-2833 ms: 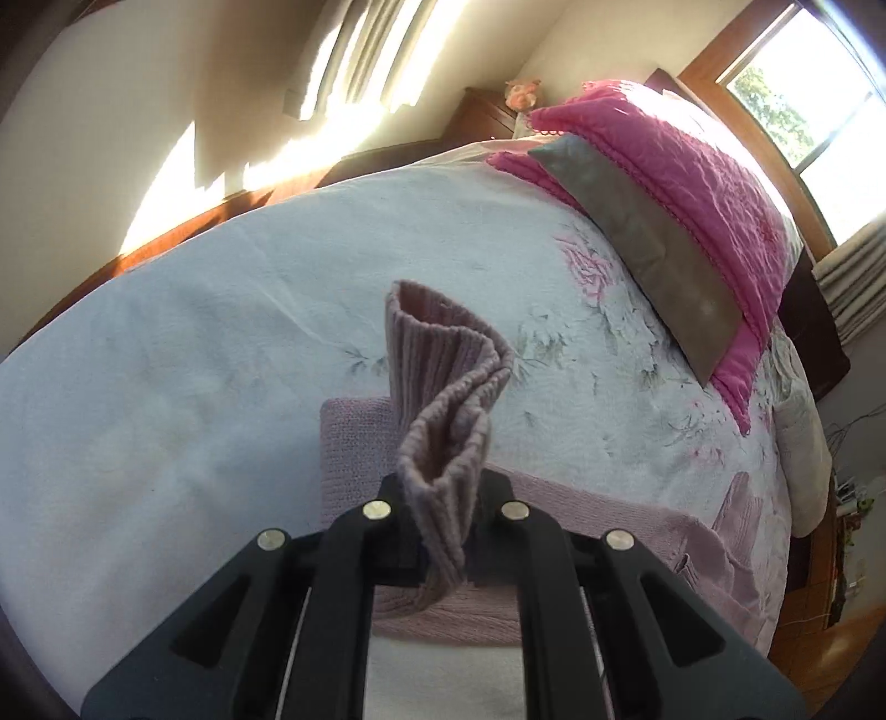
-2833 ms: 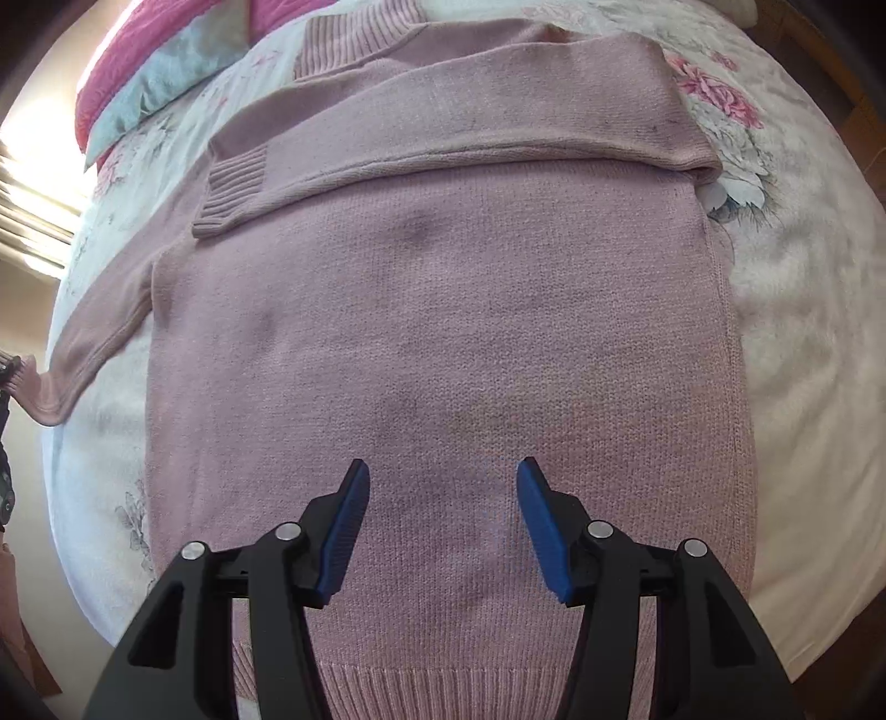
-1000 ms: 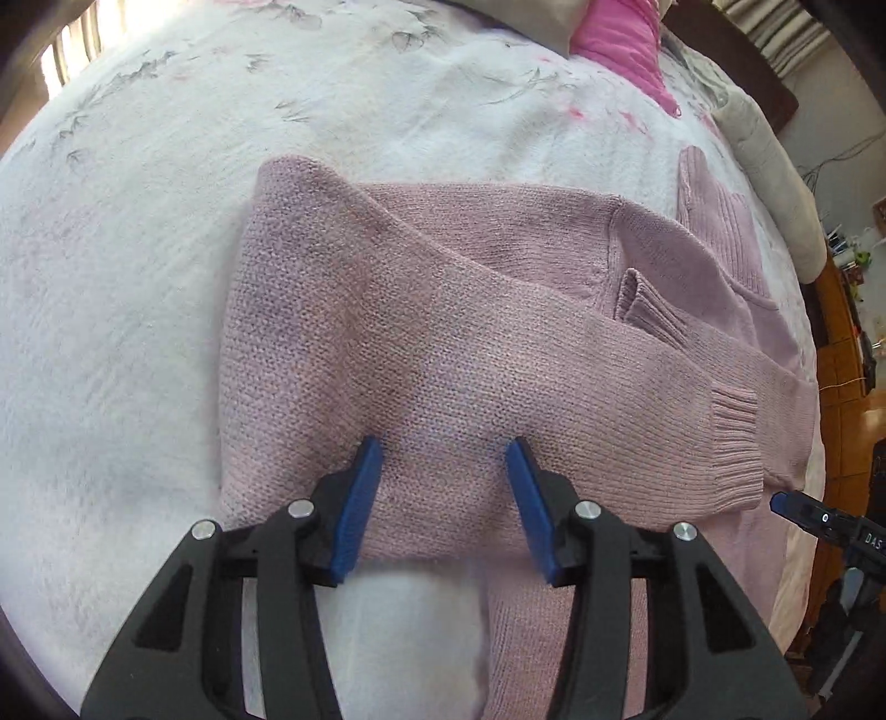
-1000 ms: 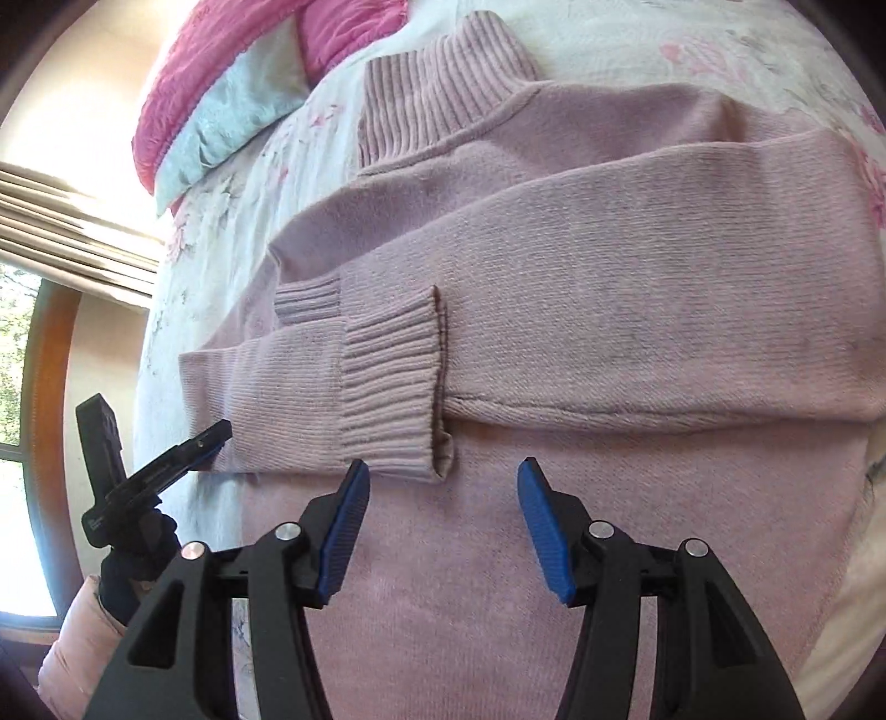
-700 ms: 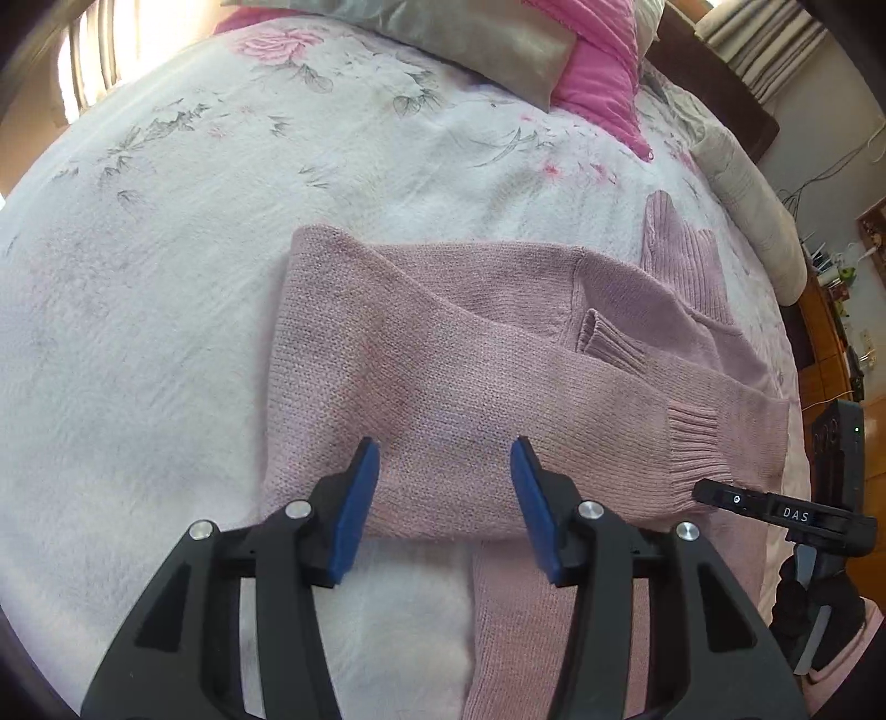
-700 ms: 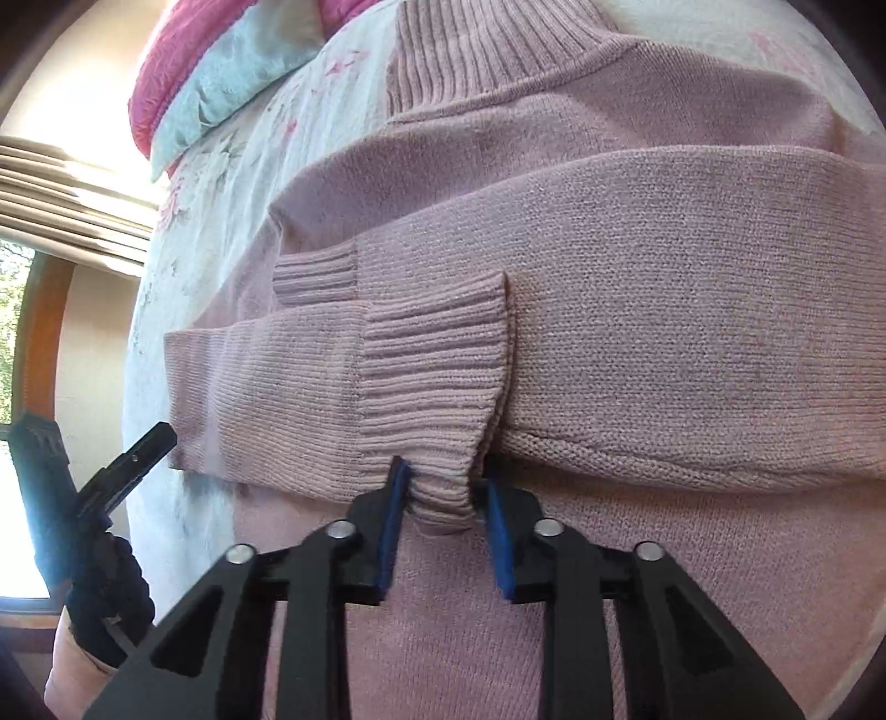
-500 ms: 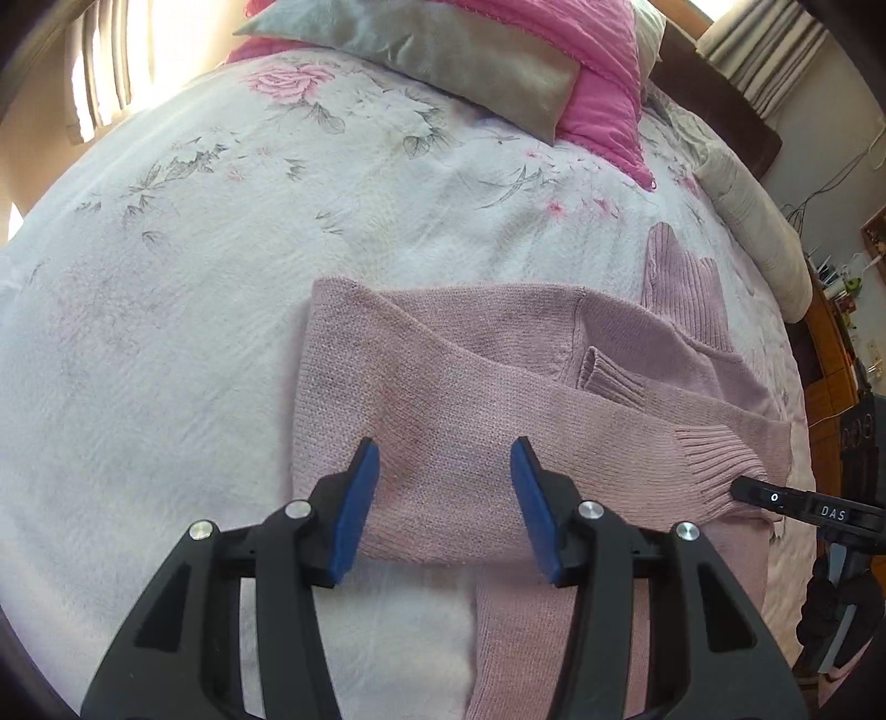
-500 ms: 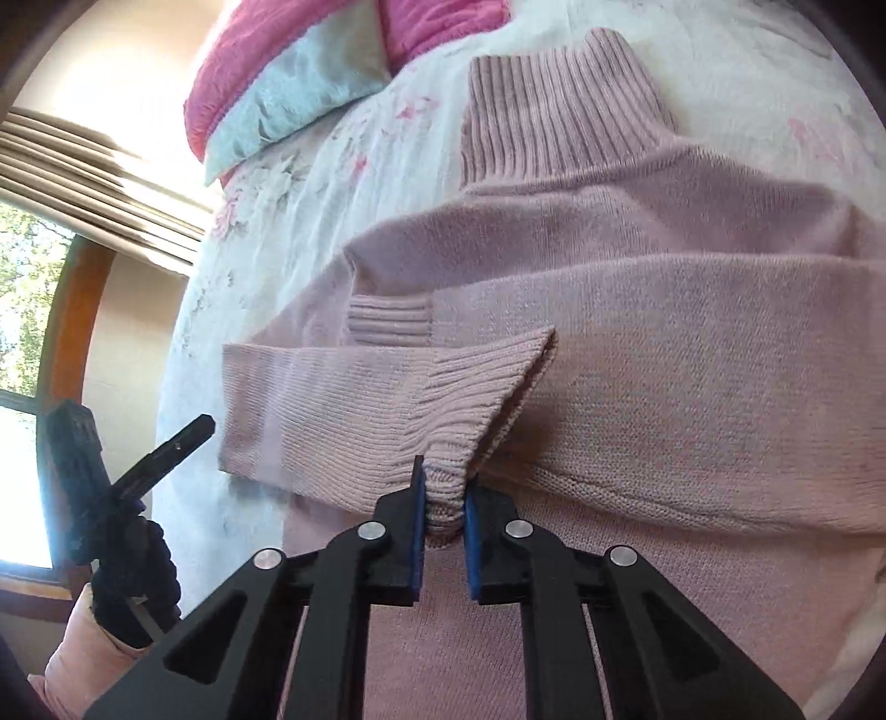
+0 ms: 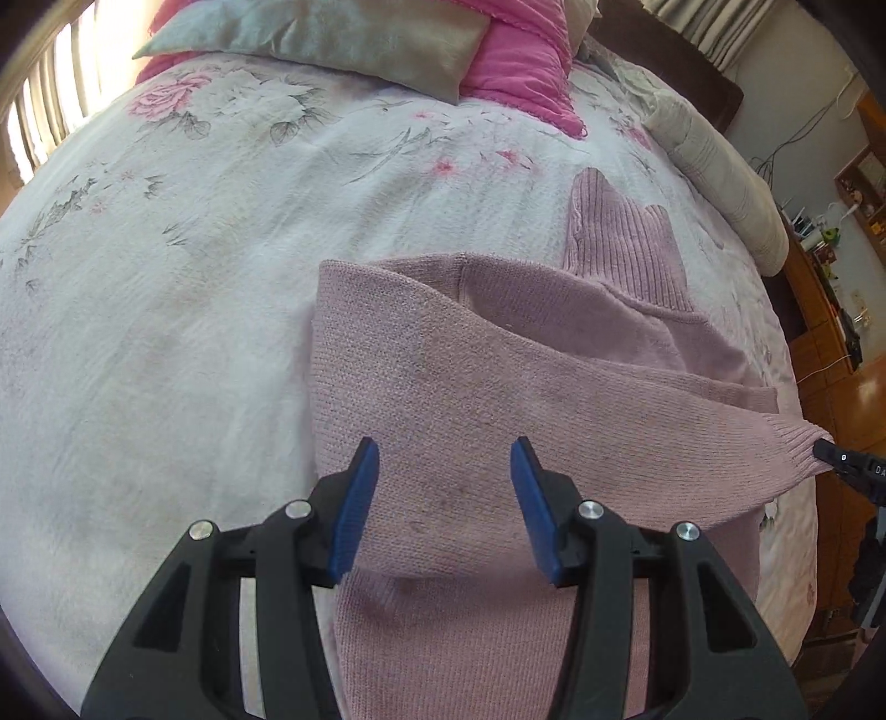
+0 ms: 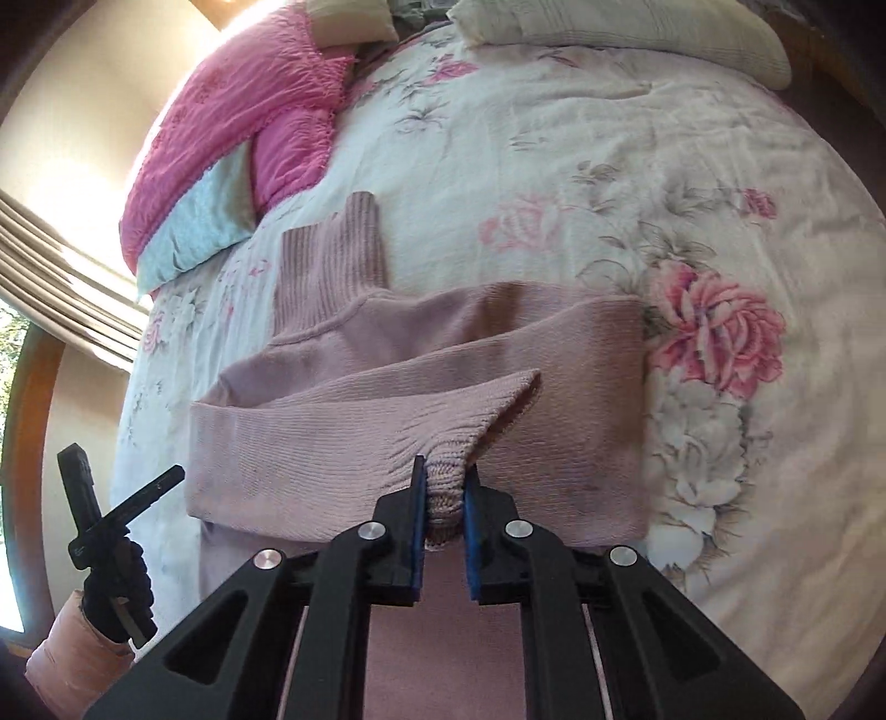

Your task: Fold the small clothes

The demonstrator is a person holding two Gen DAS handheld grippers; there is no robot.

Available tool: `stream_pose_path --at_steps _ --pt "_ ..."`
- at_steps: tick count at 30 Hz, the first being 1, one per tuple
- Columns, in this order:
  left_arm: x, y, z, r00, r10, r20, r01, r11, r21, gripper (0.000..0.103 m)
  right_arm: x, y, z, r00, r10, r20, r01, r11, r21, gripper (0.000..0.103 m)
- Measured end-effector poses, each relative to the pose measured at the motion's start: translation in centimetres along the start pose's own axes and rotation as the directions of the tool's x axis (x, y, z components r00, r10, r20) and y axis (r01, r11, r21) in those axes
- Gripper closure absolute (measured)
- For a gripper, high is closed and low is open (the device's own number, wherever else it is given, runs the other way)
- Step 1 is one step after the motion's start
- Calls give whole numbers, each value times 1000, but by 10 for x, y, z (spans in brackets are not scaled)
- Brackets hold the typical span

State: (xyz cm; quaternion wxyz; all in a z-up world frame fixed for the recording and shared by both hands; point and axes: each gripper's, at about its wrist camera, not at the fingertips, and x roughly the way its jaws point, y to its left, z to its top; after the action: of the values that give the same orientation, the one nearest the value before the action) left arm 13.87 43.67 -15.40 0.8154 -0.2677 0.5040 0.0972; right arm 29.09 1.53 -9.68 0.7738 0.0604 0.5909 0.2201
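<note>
Pink knit sweater (image 10: pixel 554 399) lies flat on the bed, turtleneck collar (image 10: pixel 332 266) pointing at the pillows, both sleeves crossed over the chest. It's soft, light, floppy, no stiffness at all: whatever you lift will sag and drag the layers under it. The knit isn't slippery, so it clings to itself and to the fuzzy bedspread; expect it to bunch if you slide it rather than lift it.

Your right gripper (image 10: pixel 443 498) is pinched down on the ribbed cuff (image 10: pixel 470 437) of the top sleeve, the cuff raised off the body and the sleeve hanging taut-ish from it. Good hold: ribbing is the thickest, least stretchy bit. For the next fold I'd take the hem corners or the shoulder edges, not mid-panel.

Your left gripper (image 9: pixel 443 498) is spread wide with nothing in it, hovering over the folded sleeve near the shoulder (image 9: pixel 354 288). Whether its tips touch the knit I can't tell from this angle.

Surface: white floral bedspread (image 9: pixel 166 332), soft and yielding, so pressing creases won't hold well. Pink quilt (image 10: pixel 232 111) and a grey-green pillow (image 9: pixel 332 33) at the head, a cream bolster (image 9: pixel 720 166) off to one side, all well apart from the sweater. Curtained window (image 10: pixel 55 266) and strong sun beyond; wooden furniture (image 9: pixel 830 332) past the bed edge.
</note>
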Motion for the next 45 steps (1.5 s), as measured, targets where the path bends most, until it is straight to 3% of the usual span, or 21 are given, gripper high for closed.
stream_pose_path --at_steps 6,10,15,17,20,25,34,41,45 --pt "34 -17 -6 996 67 -66 -62 996 71 53 31 -38 -16 997 -70 -36 71 997 42 91" --pt "41 -24 -6 990 118 -81 -107 986 129 53 54 -41 -25 978 -182 -103 183 983 -1 81" --pt "10 -39 1 999 50 -15 -47 990 134 51 21 -35 -25 992 -122 35 120 992 38 80" --pt "11 -46 2 999 34 -19 -31 989 146 51 18 -28 -23 996 -76 49 75 997 19 80" --pt "25 -56 -1 998 43 -48 -34 985 169 51 33 -20 -21 995 -99 16 99 995 -20 80" --pt "53 -48 -11 991 82 -104 -65 986 153 51 63 -30 -27 989 -134 -55 136 991 20 80" --pt "68 -42 -11 986 82 -142 -61 987 150 47 82 -39 -37 991 -119 -58 123 990 75 80" --pt "74 -46 -12 983 114 -144 -90 982 167 45 95 -30 -27 977 -184 -108 186 983 9 81" --pt "61 -45 -14 982 122 -146 -101 985 143 47 83 -24 -32 979 -182 -96 184 983 14 76"
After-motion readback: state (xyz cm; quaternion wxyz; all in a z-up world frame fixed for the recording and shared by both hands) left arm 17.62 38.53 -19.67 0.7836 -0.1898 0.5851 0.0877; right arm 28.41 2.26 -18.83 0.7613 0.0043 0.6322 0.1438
